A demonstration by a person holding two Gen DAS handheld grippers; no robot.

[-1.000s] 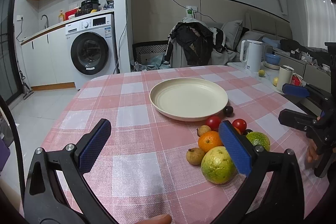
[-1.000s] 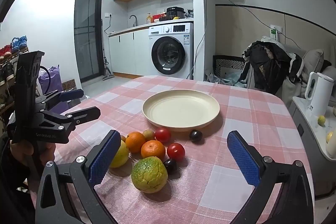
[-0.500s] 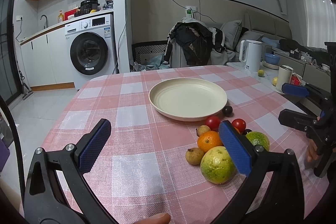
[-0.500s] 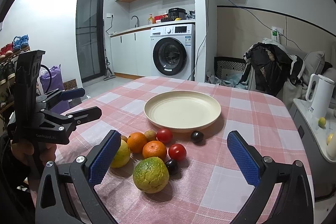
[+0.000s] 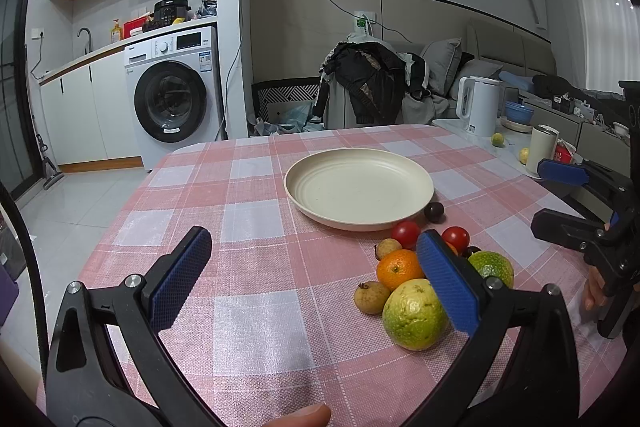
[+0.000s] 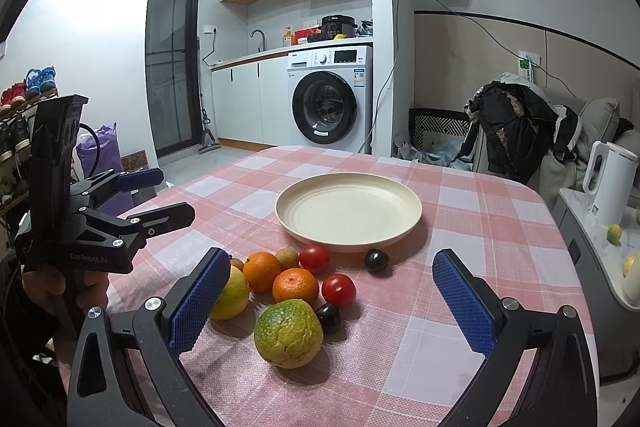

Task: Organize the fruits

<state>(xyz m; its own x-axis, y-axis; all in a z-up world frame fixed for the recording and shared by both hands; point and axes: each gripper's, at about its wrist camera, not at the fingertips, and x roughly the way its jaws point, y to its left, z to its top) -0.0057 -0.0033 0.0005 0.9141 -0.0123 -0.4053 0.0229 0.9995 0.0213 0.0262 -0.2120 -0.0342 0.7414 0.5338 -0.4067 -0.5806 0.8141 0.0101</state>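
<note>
Almost nothing has moved since a second ago: the right view has only crept slightly closer to the fruit pile (image 6: 294,291). The fruits sit bunched on the checked bench (image 5: 256,323), just in front of the empty cream plate (image 6: 349,211), one dark plum (image 6: 376,260) touching its rim. Both the left tongs (image 5: 312,279) and right tongs (image 6: 326,297) hang wide open, holding nothing.
</note>
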